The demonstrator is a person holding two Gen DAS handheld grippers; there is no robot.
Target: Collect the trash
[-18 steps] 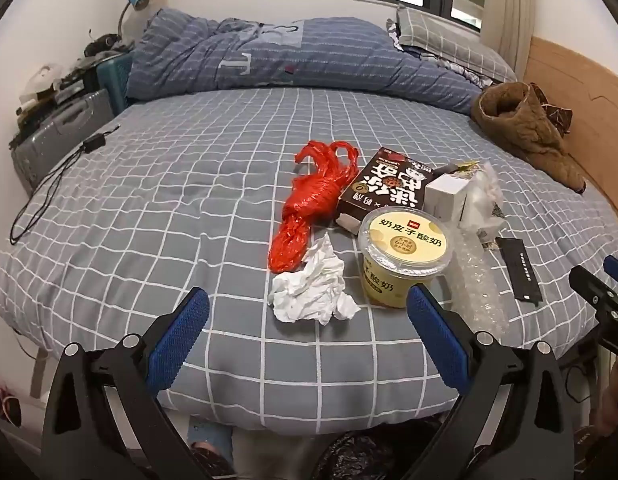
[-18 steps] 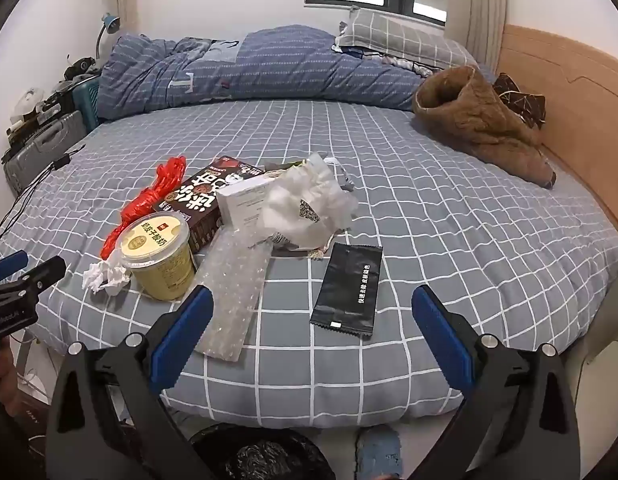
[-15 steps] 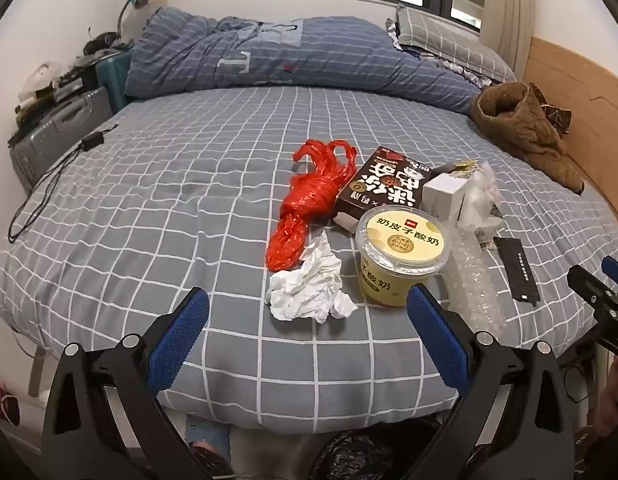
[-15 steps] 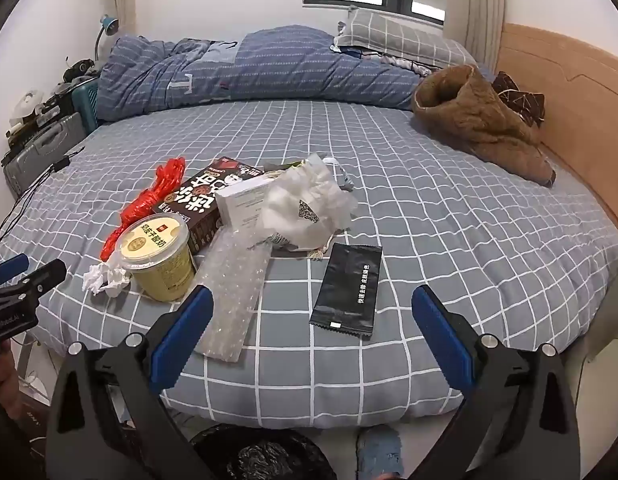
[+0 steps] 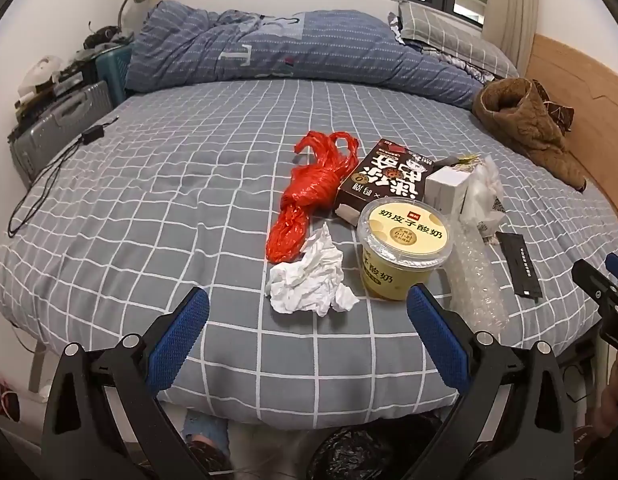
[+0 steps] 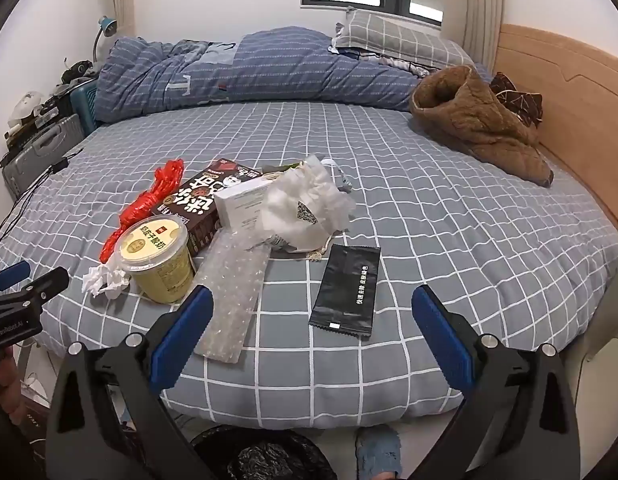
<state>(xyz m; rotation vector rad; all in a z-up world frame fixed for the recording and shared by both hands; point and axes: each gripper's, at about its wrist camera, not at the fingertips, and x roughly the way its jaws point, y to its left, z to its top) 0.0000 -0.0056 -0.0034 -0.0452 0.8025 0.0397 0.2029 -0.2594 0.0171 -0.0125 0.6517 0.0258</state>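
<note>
Left wrist: left claw (image 5: pixel 307 309) wide, empty, above tissue (image 5: pixel 309 276)

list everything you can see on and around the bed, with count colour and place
crumpled tissue: 1, white, nearest bed edge
plastic bag: 1, red, twisted, behind the tissue
yogurt cup: 1, yellow, right of the tissue
snack box: 1, dark brown, behind the cup
small box: 1, white, on the snack box
bubble wrap: 1, clear, beside the cup
sachet: 1, black, right of the wrap
jacket: 1, brown, by the headboard
bin bag: 1, black, below the bed edge
left gripper: open, empty
right gripper: open, empty
</note>
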